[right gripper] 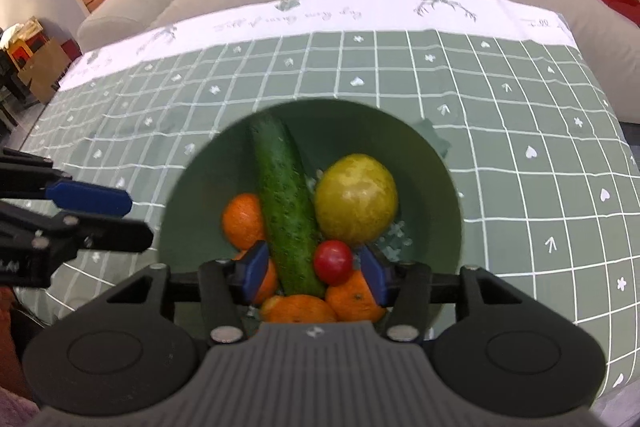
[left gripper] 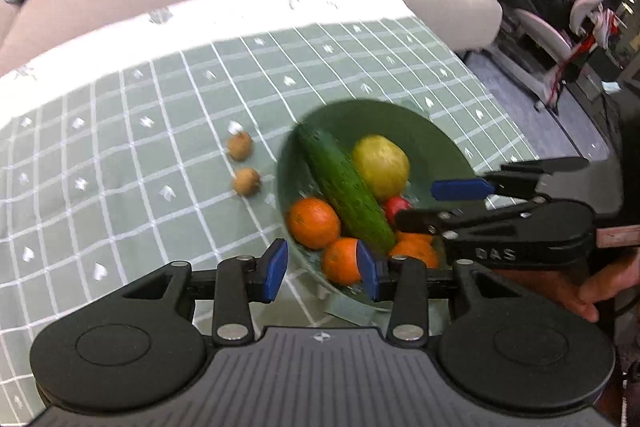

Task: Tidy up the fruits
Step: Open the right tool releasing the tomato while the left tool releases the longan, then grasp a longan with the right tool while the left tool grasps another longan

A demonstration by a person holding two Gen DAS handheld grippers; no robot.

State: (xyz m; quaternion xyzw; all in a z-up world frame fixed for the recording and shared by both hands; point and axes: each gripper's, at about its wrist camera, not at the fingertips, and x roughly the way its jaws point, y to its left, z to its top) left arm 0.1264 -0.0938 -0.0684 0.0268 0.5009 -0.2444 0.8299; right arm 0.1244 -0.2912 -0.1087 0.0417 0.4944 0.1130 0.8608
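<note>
Fruits fill the green bowl (right gripper: 432, 163); we note left gripper (left gripper: 322, 269) and right gripper (right gripper: 316, 273) jaws parted, empty; 2 brown fruits (left gripper: 240, 146) outside.

Matt green bowl (right gripper: 436, 163), smooth-walled, apparently plastic. Dark green cucumber (right gripper: 286, 211) with a rough, pimpled skin. Yellow-green round fruit (right gripper: 356, 199), smooth, faintly mottled. Small red tomato (right gripper: 333, 261), glossy. Orange citrus fruits (left gripper: 314, 223), finely dimpled. Green checked cloth (right gripper: 500, 131) covers the surface, soft and matt. Black plastic gripper bodies (right gripper: 516, 351), matt, with bright metal pins; blue pads (right gripper: 376, 277), matt.
</note>
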